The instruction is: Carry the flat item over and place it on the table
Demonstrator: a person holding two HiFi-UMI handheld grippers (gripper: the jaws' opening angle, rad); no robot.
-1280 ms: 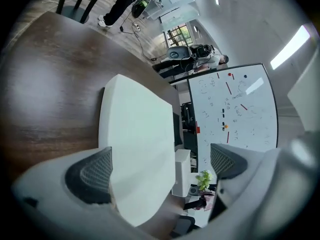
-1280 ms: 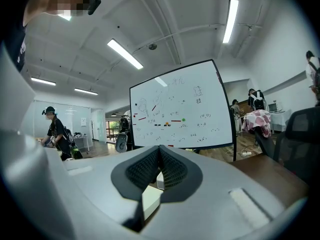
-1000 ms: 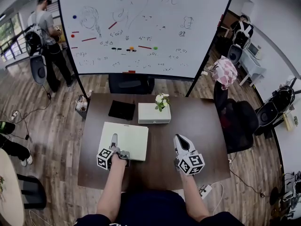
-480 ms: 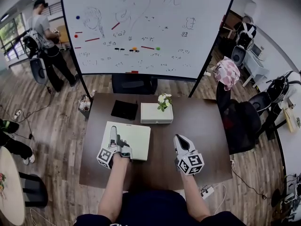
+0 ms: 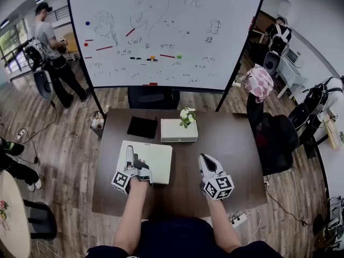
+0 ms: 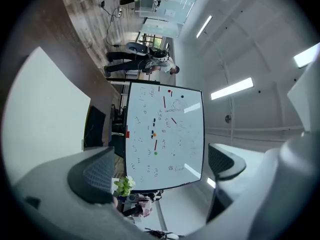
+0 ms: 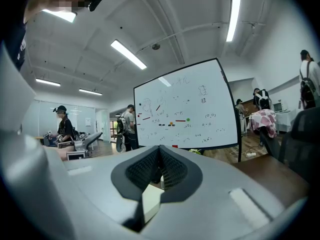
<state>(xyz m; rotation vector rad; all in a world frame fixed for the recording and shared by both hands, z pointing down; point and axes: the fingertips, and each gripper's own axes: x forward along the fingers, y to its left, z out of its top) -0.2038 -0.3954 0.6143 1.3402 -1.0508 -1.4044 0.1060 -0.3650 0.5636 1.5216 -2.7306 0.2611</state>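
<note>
The flat item [image 5: 156,160], a pale rectangular slab, lies on the left half of the brown table [image 5: 226,144]. My left gripper [image 5: 129,153] hangs over the slab's left part, rolled onto its side. In the left gripper view its jaws stand wide apart with nothing between them, and the left gripper [image 6: 160,179] has the pale flat item [image 6: 45,119] along one side. Whether a jaw touches the slab I cannot tell. My right gripper [image 5: 205,161] hovers over bare table right of the slab. The right gripper [image 7: 159,156] has its pads pressed together and holds nothing.
A black flat pad [image 5: 142,126] and a white box [image 5: 177,130] with small flowers [image 5: 187,114] sit at the table's far side. A large whiteboard [image 5: 161,31] stands behind the table, dark office chairs [image 5: 271,138] to the right. A person [image 5: 51,52] stands far left.
My left gripper has edged a little farther over the flat item. The right gripper has stayed where it was.
</note>
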